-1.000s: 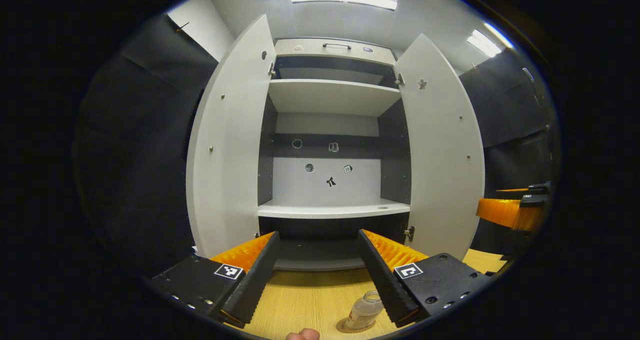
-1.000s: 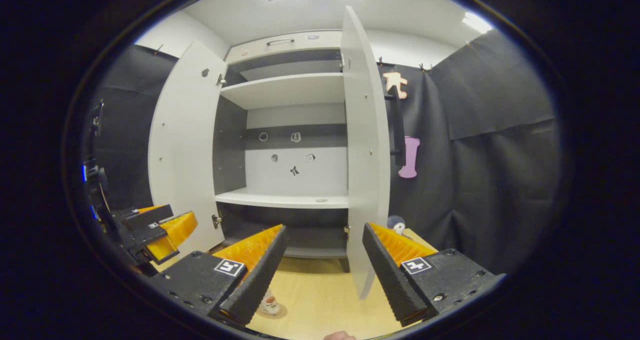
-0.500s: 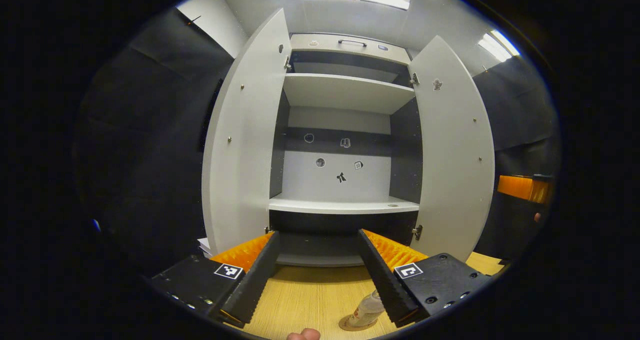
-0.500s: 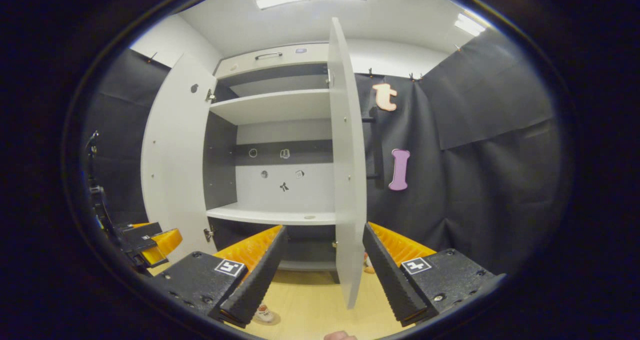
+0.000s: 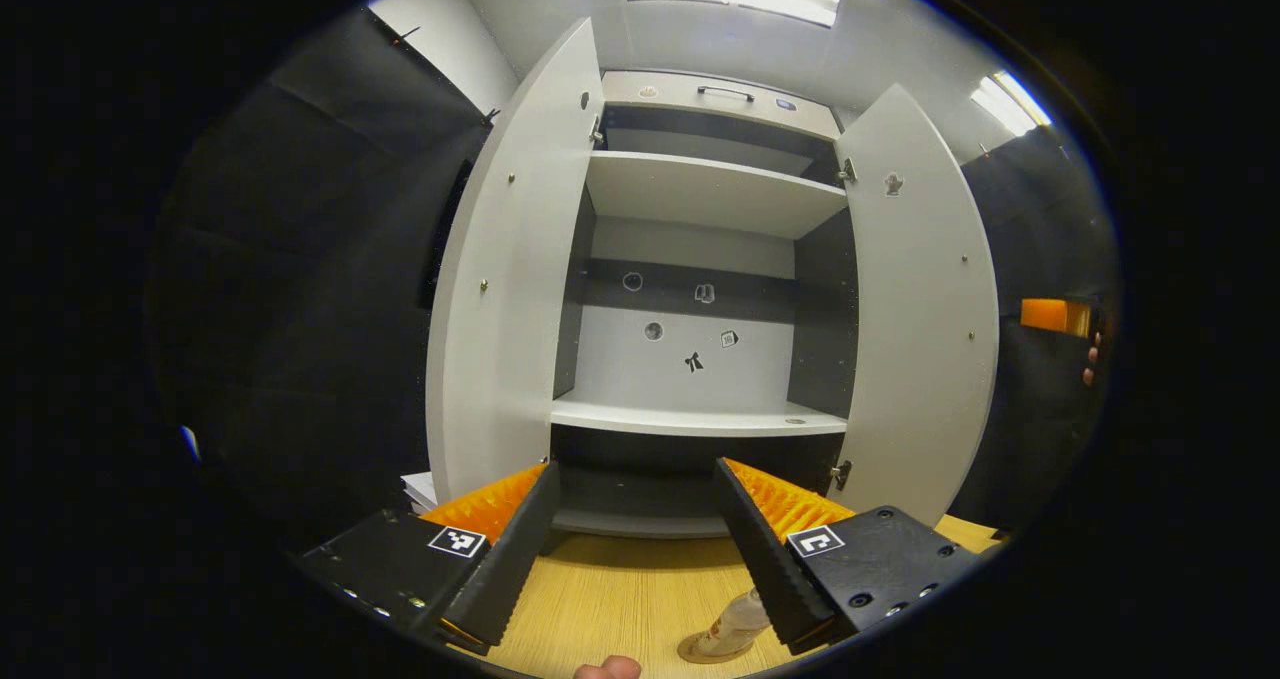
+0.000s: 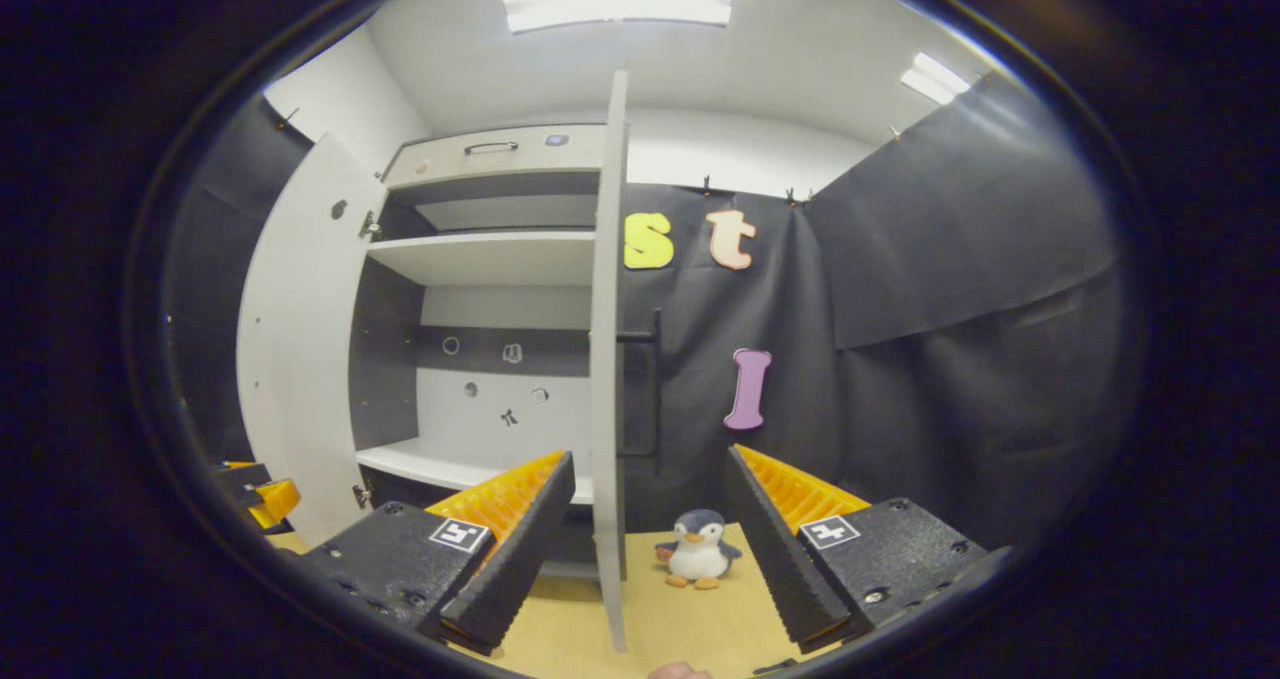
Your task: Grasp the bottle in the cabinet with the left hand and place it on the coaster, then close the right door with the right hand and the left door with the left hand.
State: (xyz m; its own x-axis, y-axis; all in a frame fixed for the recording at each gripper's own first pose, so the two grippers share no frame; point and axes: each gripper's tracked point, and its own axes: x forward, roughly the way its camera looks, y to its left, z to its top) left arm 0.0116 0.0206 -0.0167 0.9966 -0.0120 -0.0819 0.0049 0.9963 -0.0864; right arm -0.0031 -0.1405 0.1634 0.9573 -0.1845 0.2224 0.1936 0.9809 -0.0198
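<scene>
A small clear bottle (image 5: 738, 619) stands on a round coaster (image 5: 700, 651) on the wooden table, low in the left gripper view, beside the right finger. My left gripper (image 5: 633, 471) is open and holds nothing; it faces the open cabinet. The left door (image 5: 510, 309) and right door (image 5: 925, 339) both stand wide open. My right gripper (image 6: 648, 456) is open too, and the right door (image 6: 607, 359) appears edge-on between its fingers, farther off. That door's dark handle (image 6: 645, 389) is on its outer side.
A plush penguin (image 6: 698, 549) sits on the table (image 6: 690, 619) behind the right door. The lower shelf (image 5: 700, 421) of the cabinet is bare. The left gripper (image 6: 262, 494) shows low at the left of the right gripper view, the right gripper (image 5: 1055, 314) at the far right of the left gripper view.
The right gripper has swung to the right, past the right door's edge, bringing the door's outer side and the penguin into view. The left gripper drifted slightly left, still open.
</scene>
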